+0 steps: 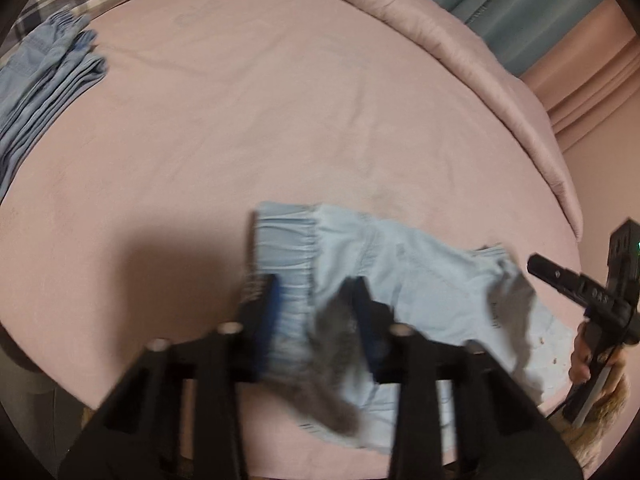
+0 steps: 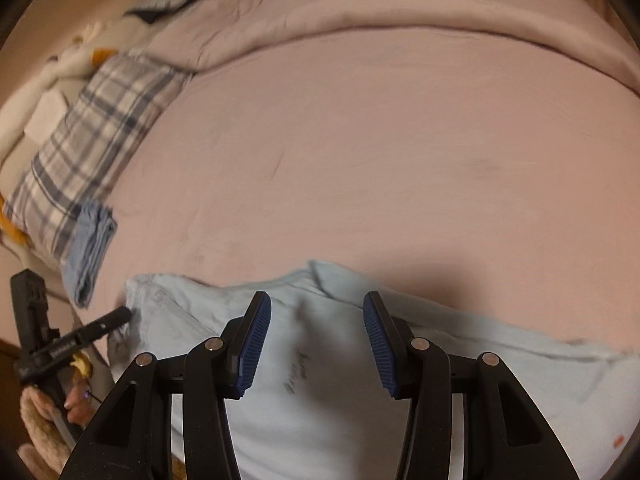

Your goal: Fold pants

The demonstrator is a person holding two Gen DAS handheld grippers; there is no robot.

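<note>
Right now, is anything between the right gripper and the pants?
Nothing visible. The right gripper hangs open directly over the light blue pants on the pink bed, with only bare fabric under it. The folded pile lies well off to the side.

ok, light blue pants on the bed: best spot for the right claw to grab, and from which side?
Probably the far folded edge of the light blue pants, taken from above. The right claw hangs open over the flat middle panel, where there is nothing to pinch; that raised fold gives a lip for the pads. The left claw is already at the elastic waistband.
</note>
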